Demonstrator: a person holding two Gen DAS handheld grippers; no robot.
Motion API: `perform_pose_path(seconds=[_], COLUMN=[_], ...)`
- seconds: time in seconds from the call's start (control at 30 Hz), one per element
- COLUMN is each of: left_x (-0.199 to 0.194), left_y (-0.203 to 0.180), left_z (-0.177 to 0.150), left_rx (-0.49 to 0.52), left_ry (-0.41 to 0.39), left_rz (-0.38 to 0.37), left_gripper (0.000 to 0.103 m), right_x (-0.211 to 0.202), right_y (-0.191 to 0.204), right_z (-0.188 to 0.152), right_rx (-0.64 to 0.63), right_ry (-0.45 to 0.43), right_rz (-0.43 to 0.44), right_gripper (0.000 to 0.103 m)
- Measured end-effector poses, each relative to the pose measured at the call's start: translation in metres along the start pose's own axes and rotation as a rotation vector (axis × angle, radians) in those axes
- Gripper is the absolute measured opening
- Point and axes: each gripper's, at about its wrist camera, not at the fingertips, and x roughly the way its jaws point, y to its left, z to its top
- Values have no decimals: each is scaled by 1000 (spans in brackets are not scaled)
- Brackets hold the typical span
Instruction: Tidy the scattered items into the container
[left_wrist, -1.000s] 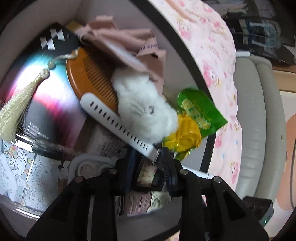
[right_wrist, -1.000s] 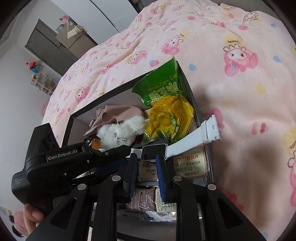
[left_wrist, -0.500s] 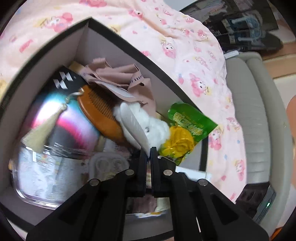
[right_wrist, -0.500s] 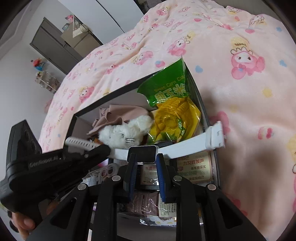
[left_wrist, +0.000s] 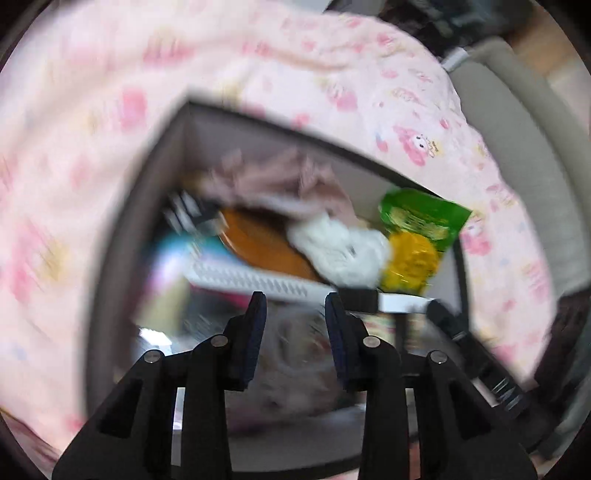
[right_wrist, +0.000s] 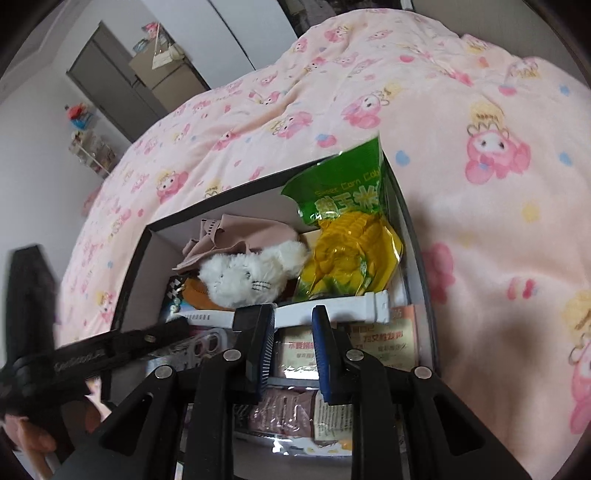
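An open dark-rimmed box (right_wrist: 221, 194) sits on a pink cartoon-print blanket (right_wrist: 480, 110). It holds a white plush toy (right_wrist: 243, 277), a green and yellow corn snack bag (right_wrist: 351, 251), a wooden comb (left_wrist: 258, 243), a pink cloth (right_wrist: 236, 232) and flat packets. A white-strapped watch (right_wrist: 354, 308) lies across the top of them. My right gripper (right_wrist: 293, 314) hovers over the strap, which crosses just past the tips, its jaws a little apart and not pressing it. My left gripper (left_wrist: 295, 299) is above the box's middle, jaws opening with nothing between them; this view is blurred.
The box's right wall (right_wrist: 417, 258) stands close to my right gripper. A grey padded edge (left_wrist: 535, 166) borders the bed. A dark cabinet (right_wrist: 122, 92) and a shelf of toys stand by the far wall. A hand holds the left gripper's body (right_wrist: 92, 362).
My left gripper shut, then reopened while it rose and rolled back from the box. The watch slid left, and its strap end went from over the right rim to inside the box. My right gripper barely moved.
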Motion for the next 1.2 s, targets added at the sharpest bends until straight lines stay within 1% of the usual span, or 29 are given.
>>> perform_pose_path(seconds=[0.03, 0.07, 0.17, 0.27, 0.33, 0.4, 0.47, 0.5, 0.57, 0.63, 0.67, 0.7, 0.77, 0.8, 0.83, 0.87, 0.9, 0.93, 0.97, 1.0, 1.1, 1.2], left_x=[-3, -2, 17, 45, 55, 57, 54, 52, 45, 26, 17, 3, -17, -29, -40, -51, -60, -70, -80, -89, -124, -156], left_y=[-3, -6, -13, -22, -18, -17, -15, -16, -19, -22, -23, -25, -30, -32, -34, -34, -34, -35, -36, -37, -37, -30], left_z=[2, 4, 9, 12, 11, 9, 11, 11, 11, 9, 7, 4, 2, 0, -2, -3, -2, -1, -2, -4, -15, -36], left_rx=[38, 64, 102, 94, 66, 53, 50, 58, 93, 131, 147, 165, 191, 204, 213, 215, 218, 219, 226, 236, 274, 271], left_ry=[-26, -24, 47, 83, 109, 115, 105, 95, 50, -22, -52, -104, -187, -226, -266, -292, -316, -338, -353, -366, -402, -461], left_rz=[19, 16, -44, -13, -13, -20, -48, -51, -14, 15, 25, 47, 85, 100, 112, 112, 107, 107, 113, 115, 143, 154], left_gripper=[32, 32, 30, 30, 30, 30, 31, 34, 38, 55, 59, 66, 67, 70, 78, 82, 89, 94, 97, 98, 98, 102], right_x=[-2, -3, 3, 23, 32, 33, 33, 33, 30, 19, 12, 2, -24, -35, -52, -63, -72, -88, -97, -108, -127, -152], right_y=[-2, -3, -3, 2, 3, 2, 2, 2, 4, 10, 12, 13, 18, 21, 24, 28, 31, 37, 41, 48, 67, 84], right_z=[5, 8, 10, 3, -1, -1, -1, -1, -2, -2, -1, -1, 0, 0, -1, -2, -3, -7, -9, -13, -23, -40], right_rx=[7, 8, -2, -41, -50, -53, -52, -53, -66, -105, -126, -141, -158, -164, -170, -171, -171, -167, -161, -151, -145, -138], right_ry=[-11, -15, 1, 83, 119, 127, 128, 127, 120, 83, 56, 22, -67, -103, -152, -177, -199, -232, -254, -283, -323, -356], right_rz=[-12, -9, -5, -29, -44, -45, -47, -49, -85, -150, -181, -224, -307, -321, -331, -337, -338, -334, -331, -323, -281, -236], right_gripper=[18, 18, 18, 18, 18, 18, 18, 18, 18, 18, 22, 26, 43, 46, 51, 56, 58, 63, 71, 74, 75, 75])
